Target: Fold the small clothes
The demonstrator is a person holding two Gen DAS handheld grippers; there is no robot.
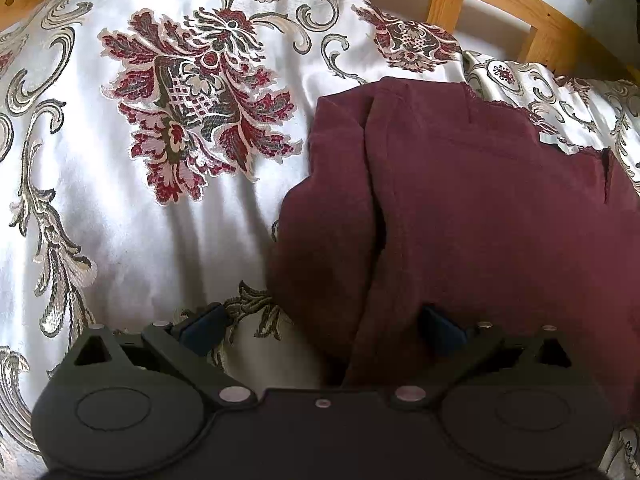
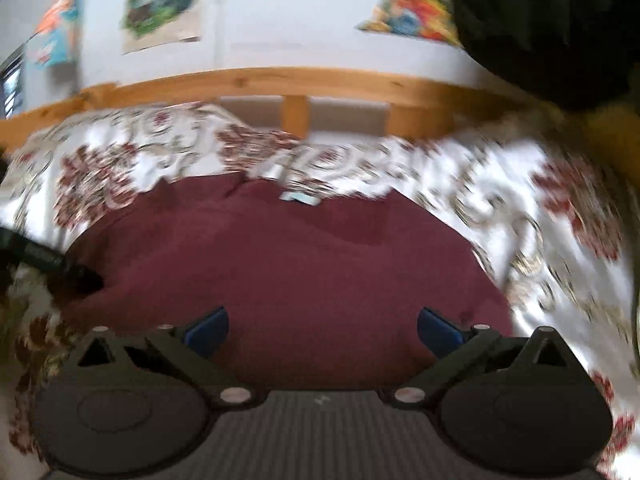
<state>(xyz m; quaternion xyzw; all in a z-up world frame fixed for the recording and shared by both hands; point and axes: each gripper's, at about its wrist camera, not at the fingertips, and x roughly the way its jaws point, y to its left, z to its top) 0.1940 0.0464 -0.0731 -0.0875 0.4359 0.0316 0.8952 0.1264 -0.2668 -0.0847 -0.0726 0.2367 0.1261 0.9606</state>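
A dark maroon garment (image 1: 480, 208) lies partly folded on a white floral bedspread (image 1: 120, 200), with a fold ridge running down its left part. My left gripper (image 1: 320, 328) is open at the garment's near left edge, its right finger over the cloth and its left finger over the bedspread. In the right wrist view, which is blurred, the same garment (image 2: 288, 264) spreads flat with a small pale label (image 2: 300, 198) at its far edge. My right gripper (image 2: 322, 330) is open just above its near edge. The left gripper's dark tip (image 2: 60, 268) shows at the garment's left side.
A wooden bed rail (image 1: 500, 0) runs along the far side, also in the right wrist view (image 2: 280, 80). Posters (image 2: 160, 4) hang on the white wall behind. A dark bulky object (image 2: 552, 20) fills the upper right. The bedspread (image 2: 540, 216) is wrinkled around the garment.
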